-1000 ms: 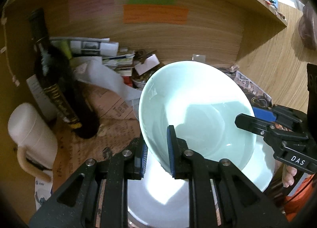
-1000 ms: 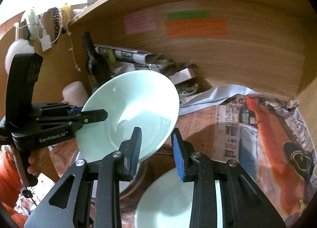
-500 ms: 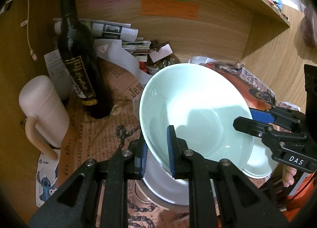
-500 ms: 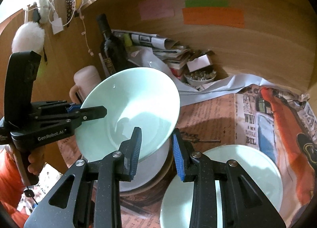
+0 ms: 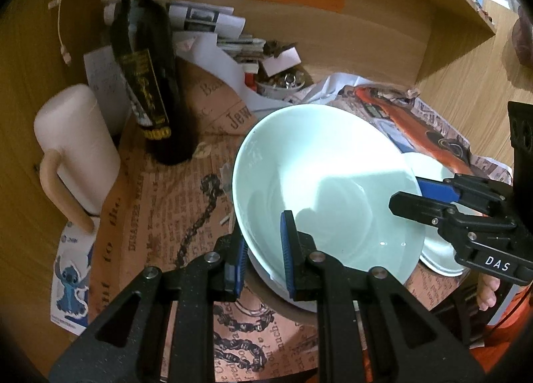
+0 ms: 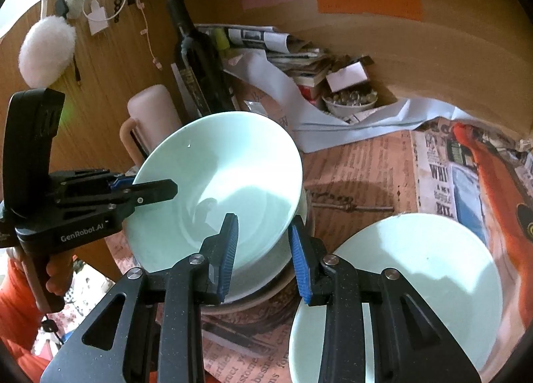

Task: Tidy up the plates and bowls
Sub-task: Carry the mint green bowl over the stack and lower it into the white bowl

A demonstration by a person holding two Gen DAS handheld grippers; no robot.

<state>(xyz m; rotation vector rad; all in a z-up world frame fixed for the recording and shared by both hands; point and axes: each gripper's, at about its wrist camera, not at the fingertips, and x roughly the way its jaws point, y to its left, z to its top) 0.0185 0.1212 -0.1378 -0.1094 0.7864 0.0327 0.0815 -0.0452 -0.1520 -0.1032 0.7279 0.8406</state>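
Newspaper-lined wooden shelf [image 5: 160,216]; both claws pinch glossy round bowl [image 5: 326,190].

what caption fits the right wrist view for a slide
Both grippers grip the pale green bowl by opposite rims above a stack of dishes.

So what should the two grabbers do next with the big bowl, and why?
Probably lower it a little further, level, onto the stack. Both the left gripper and the right gripper pinch the pale green bowl by opposite rims. It hangs tilted just above the white dish on the brown one beneath, so it seems not yet seated.
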